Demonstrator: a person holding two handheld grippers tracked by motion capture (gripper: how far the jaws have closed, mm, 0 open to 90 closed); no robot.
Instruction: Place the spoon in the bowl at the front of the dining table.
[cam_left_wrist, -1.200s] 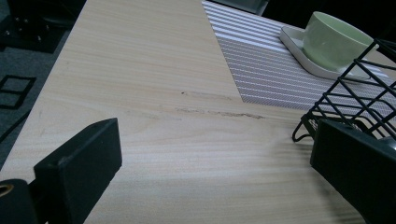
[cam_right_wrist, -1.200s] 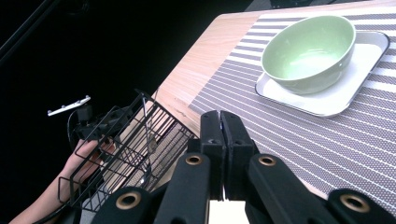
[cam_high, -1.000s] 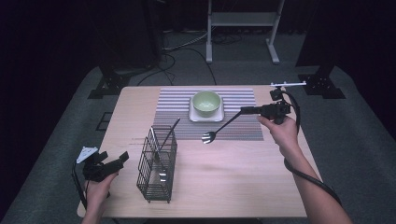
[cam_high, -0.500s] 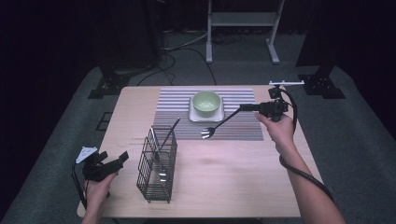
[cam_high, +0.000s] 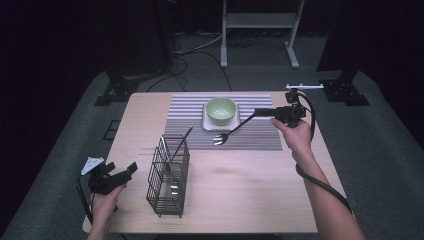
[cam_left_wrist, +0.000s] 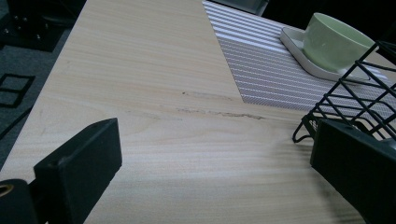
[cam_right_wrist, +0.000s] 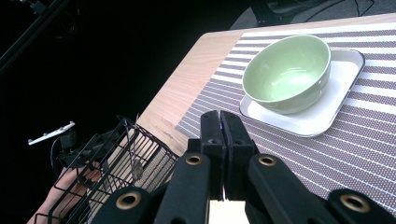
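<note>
L gripper (cam_high: 120, 176) sits at the table's (cam_high: 240, 200) front-left corner, jaws spread, nothing betw. them. Wire basket (cam_high: 168, 175) just beside it w/ utensils inside. R gripper (cam_high: 260, 113) near the right edge, jaws pressed together, pinching a fork (cam_high: 231, 131) over the striped mat (cam_high: 187, 116), beside the green bowl (cam_high: 221, 109).

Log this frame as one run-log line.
right gripper: jaws shut on fork, over striped mat | left gripper: jaws open, idle beside wire caddy | green bowl: on white plate
</note>
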